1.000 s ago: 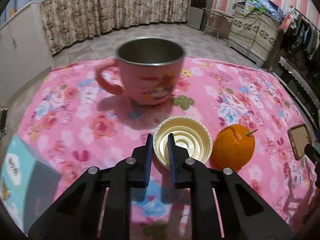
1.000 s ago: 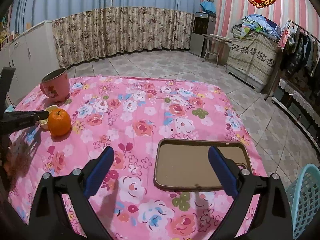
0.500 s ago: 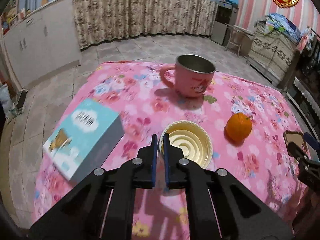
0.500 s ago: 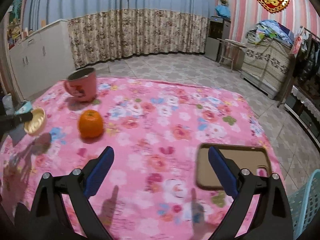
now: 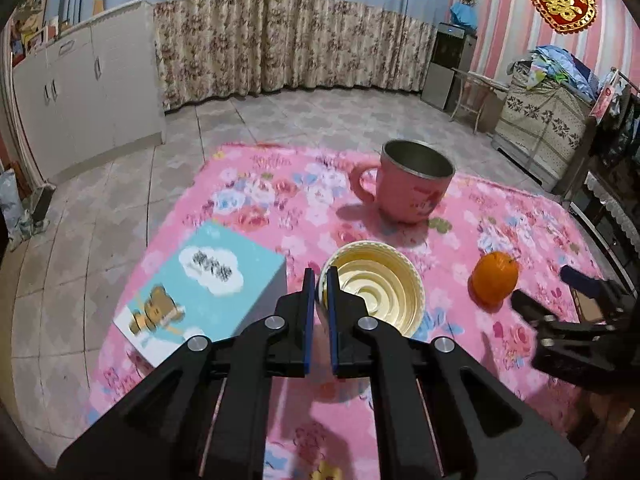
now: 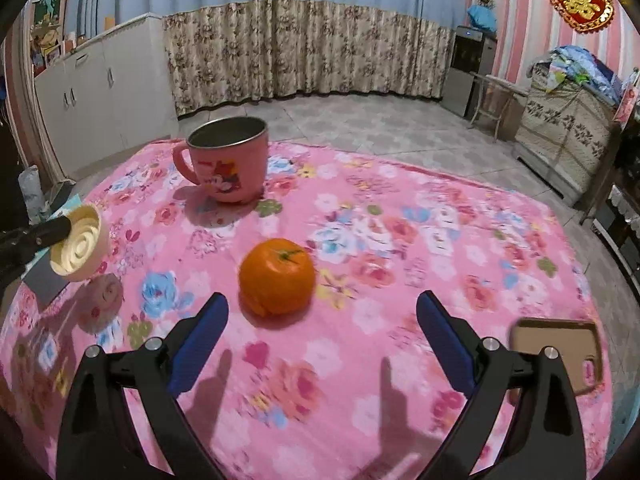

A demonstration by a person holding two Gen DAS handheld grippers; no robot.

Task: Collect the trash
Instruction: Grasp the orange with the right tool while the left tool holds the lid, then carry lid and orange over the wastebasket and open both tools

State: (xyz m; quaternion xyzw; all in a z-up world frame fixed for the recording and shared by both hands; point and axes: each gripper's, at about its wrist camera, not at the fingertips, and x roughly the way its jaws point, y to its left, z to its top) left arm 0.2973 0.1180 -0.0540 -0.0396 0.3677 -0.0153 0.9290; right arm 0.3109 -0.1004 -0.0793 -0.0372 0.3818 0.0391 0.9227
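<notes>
My left gripper (image 5: 319, 280) is shut on the rim of a cream-coloured empty cup (image 5: 380, 288) and holds it above the pink flowered table (image 5: 280, 200). The same cup (image 6: 80, 246) shows at the left of the right wrist view, lifted clear of the cloth with its shadow below. My right gripper (image 6: 320, 320) is open and empty, just in front of an orange (image 6: 277, 282) that lies on the table. The orange also shows in the left wrist view (image 5: 494, 278).
A pink mug (image 6: 226, 160) stands at the far left of the table. A teal box (image 5: 200, 288) lies near the left edge. A brown phone-like slab (image 6: 560, 352) lies at the right. The tiled floor surrounds the table.
My left gripper has lifted the cup up and back from the table. My right gripper has swung left, from over the brown slab to just before the orange.
</notes>
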